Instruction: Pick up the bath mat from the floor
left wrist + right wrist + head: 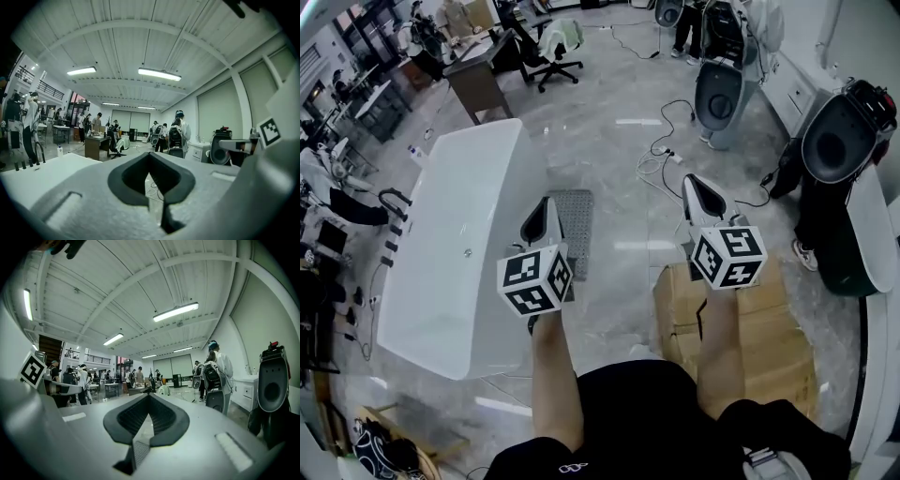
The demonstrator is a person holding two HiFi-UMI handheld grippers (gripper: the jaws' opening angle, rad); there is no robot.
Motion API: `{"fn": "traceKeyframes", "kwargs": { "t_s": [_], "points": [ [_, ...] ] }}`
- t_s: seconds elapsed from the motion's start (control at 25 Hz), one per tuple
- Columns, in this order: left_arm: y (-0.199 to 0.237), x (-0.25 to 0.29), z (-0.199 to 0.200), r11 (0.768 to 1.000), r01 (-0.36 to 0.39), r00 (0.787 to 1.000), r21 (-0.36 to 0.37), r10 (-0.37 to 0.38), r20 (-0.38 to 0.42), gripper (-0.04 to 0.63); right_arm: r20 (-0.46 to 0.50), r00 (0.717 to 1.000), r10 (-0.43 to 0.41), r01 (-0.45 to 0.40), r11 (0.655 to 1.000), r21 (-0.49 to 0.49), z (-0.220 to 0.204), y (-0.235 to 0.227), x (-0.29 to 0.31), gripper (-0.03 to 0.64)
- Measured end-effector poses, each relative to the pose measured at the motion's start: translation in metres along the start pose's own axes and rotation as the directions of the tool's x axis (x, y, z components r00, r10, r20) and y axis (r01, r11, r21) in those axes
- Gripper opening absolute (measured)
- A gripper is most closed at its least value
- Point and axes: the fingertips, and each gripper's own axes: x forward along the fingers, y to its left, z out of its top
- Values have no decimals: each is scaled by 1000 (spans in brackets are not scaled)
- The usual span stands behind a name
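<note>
We hold both grippers out ahead, bare forearms rising from the lower edge of the head view. The left gripper sits left of centre, the right gripper right of centre. Each has its fingers pressed together, gripping nothing.

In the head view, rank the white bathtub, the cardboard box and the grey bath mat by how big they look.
Largest: white bathtub.
Then: cardboard box, though it may be nearer the camera.
Smallest: grey bath mat, partly hidden.
</note>
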Motion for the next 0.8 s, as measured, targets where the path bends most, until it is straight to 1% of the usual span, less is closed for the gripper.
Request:
{"fn": "traceKeyframes", "kwargs": {
  "t_s": [0.16, 0.4, 0.6, 0.8],
  "points": [
    [-7, 21, 1, 1000, 6, 1000, -6, -6, -5, -5, -4, 1000, 16, -16, 1000, -19, 3, -11, 11, 3],
    [-9, 44, -4, 1000, -3, 1000, -16, 2, -15, -5, -2, 1000, 30, -30, 999, -20, 3, -28, 21, 3],
    [-9, 58, -6, 1000, -2, 999, -7, 2, -36, -5, 8, 1000, 3, -3, 1000, -13, 6, -45, 27, 3],
    [5, 67, -3, 1000, -17, 999, -11, 17, -38, -5, 24, 1000, 20, -19, 1000, -18, 11, -42, 38, 3]
  ]
}}
